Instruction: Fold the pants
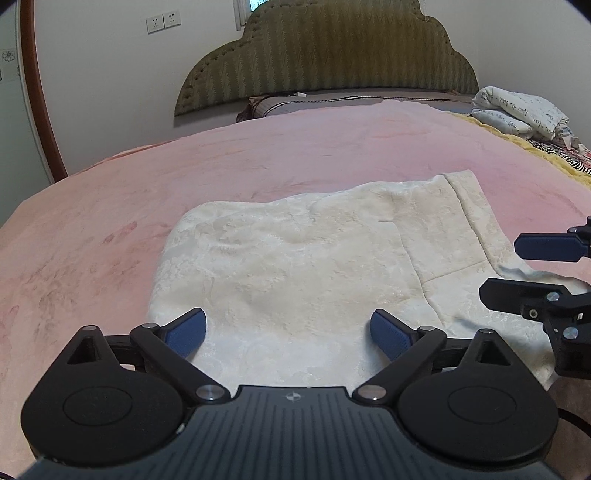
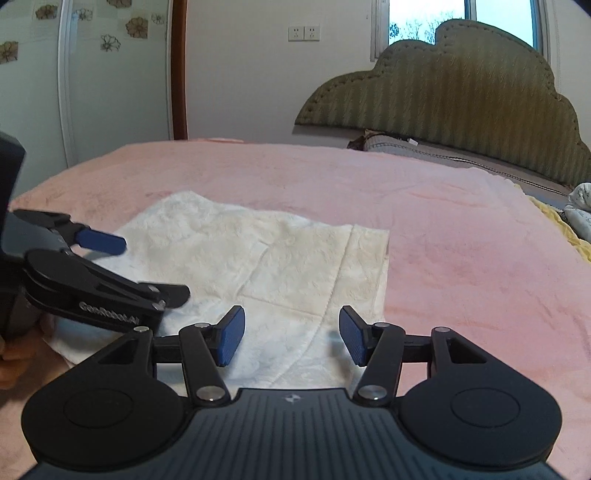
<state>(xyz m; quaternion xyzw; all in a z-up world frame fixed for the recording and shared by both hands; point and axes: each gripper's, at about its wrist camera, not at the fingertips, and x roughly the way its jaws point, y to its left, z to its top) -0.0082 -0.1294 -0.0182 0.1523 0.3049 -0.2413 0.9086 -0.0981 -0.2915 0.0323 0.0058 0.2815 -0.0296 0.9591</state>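
Cream pants (image 1: 295, 258), plush and already folded into a compact rectangle, lie flat on the pink blanket (image 1: 110, 206) near the bed's near edge; the seam lines and a layered right-hand border suggest several folds are done, so the task appears close to its end. Left gripper (image 1: 288, 332) hovers over the near-left part of the cloth, jaws spread wide with nothing between them, probably a release after laying a fold; right gripper (image 2: 291, 336) sits over the near-right edge, jaws about half apart, the pads not visibly pinching fabric. The left wrist view alone shows a folded printed quilt (image 1: 524, 110) and a striped cloth at the far right; the right wrist view alone shows the window (image 2: 461, 14), the flowered wall tiles (image 2: 136, 26), and the person's fingers (image 2: 11, 362) behind the left gripper's body.
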